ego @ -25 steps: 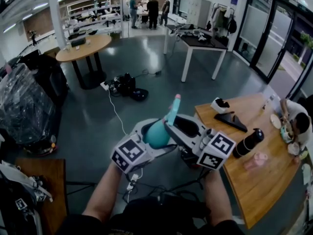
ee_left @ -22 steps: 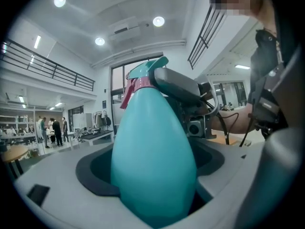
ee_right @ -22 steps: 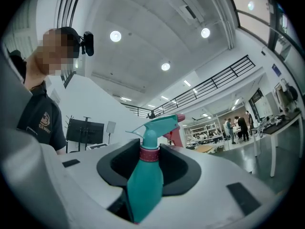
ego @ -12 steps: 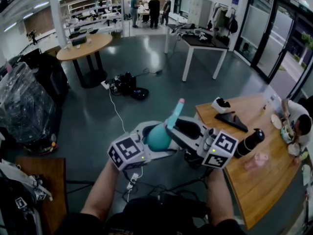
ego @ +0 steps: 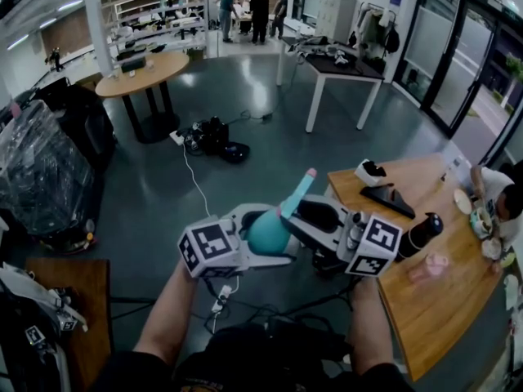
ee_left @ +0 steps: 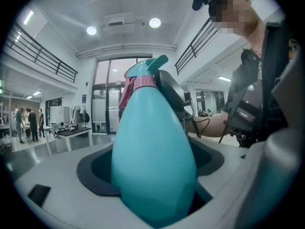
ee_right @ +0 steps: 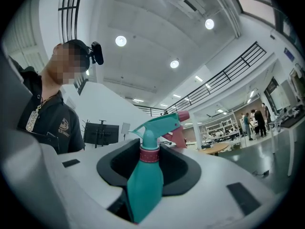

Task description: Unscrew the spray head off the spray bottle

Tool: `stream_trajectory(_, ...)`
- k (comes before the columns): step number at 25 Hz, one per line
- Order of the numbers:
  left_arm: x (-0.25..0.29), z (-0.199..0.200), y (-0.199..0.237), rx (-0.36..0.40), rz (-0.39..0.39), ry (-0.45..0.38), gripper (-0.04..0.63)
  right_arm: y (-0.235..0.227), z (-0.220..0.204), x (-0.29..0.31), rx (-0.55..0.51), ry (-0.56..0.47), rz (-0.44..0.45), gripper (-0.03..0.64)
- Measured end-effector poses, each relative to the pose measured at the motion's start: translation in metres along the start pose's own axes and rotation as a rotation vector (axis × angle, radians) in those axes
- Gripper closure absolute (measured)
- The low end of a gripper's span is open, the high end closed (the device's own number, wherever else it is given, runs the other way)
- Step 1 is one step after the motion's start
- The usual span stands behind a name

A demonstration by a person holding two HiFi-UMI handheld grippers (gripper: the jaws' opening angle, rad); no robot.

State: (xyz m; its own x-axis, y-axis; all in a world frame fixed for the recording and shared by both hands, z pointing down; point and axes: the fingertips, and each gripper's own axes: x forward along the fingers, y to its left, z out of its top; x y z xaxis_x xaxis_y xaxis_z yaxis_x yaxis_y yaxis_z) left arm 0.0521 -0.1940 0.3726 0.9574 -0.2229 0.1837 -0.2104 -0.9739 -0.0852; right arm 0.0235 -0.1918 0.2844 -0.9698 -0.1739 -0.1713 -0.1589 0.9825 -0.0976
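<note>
A teal spray bottle [ego: 265,231] is held in the air in front of me, its spray head [ego: 298,188] with a pink nozzle tip pointing up and away. My left gripper [ego: 260,235] is shut on the bottle's wide body [ee_left: 152,161], which fills the gap between its jaws. My right gripper [ego: 288,212] comes in from the right and is closed around the narrow neck, with the pink collar [ee_right: 149,155] level with its dark pads. The teal trigger head [ee_right: 157,125] sticks out beyond those jaws.
A wooden table [ego: 425,300] stands at the right with a black bottle [ego: 417,237], a pink item [ego: 431,266] and a black object [ego: 386,201]; a person [ego: 494,207] sits at its far side. Below lies grey floor with a white cable [ego: 194,182].
The bottle has tilted a little further to the right, its nozzle moving right and down. Both grippers stayed closed on it; the left marker cube drifted slightly left.
</note>
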Motion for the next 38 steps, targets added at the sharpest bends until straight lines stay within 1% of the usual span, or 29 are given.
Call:
stream_trajectory(3,0.000,0.001,-0.006,-0.003,-0.042,-0.004,0.160,0.004,-0.001,-0.002,0.007,-0.003,0.026,0.485)
stream_trajectory(11,-0.003,0.003,-0.026,-0.044,-0.169,-0.029,0.160,0.015,0.000,-0.002,0.025,-0.009,0.107,0.486)
stream_trajectory(13,-0.004,0.004,-0.030,-0.048,-0.199,-0.038,0.160,0.018,0.001,-0.003,0.034,-0.014,0.134,0.486)
stream_trajectory(16,-0.005,0.008,-0.037,-0.056,-0.255,-0.055,0.160,0.022,0.003,-0.005,0.075,-0.034,0.192,0.486)
stream_trajectory(18,-0.005,0.009,-0.038,-0.055,-0.254,-0.062,0.160,0.024,0.003,-0.005,0.086,-0.045,0.203,0.484)
stream_trajectory(21,-0.003,0.008,-0.033,-0.054,-0.211,-0.067,0.160,0.021,0.001,-0.004,0.060,-0.042,0.157,0.472)
stream_trajectory(24,-0.002,0.005,-0.020,-0.063,-0.130,-0.073,0.160,0.011,-0.001,-0.002,0.052,-0.030,0.069,0.468)
stream_trajectory(27,0.000,0.001,-0.003,-0.067,-0.023,-0.071,0.160,0.002,-0.002,-0.001,0.045,-0.017,-0.001,0.466)
stream_trajectory(29,0.000,0.000,0.011,-0.070,0.058,-0.077,0.158,-0.004,-0.002,0.000,0.038,-0.018,-0.044,0.445)
stream_trajectory(32,-0.002,-0.002,0.032,-0.076,0.197,-0.087,0.158,-0.019,-0.003,0.000,0.015,-0.015,-0.157,0.442)
stream_trajectory(35,-0.005,-0.004,0.049,-0.069,0.329,-0.071,0.158,-0.029,-0.005,0.001,0.000,-0.007,-0.260,0.442)
stream_trajectory(38,-0.005,-0.008,0.060,-0.070,0.415,-0.050,0.158,-0.033,-0.008,0.006,-0.008,0.011,-0.309,0.442)
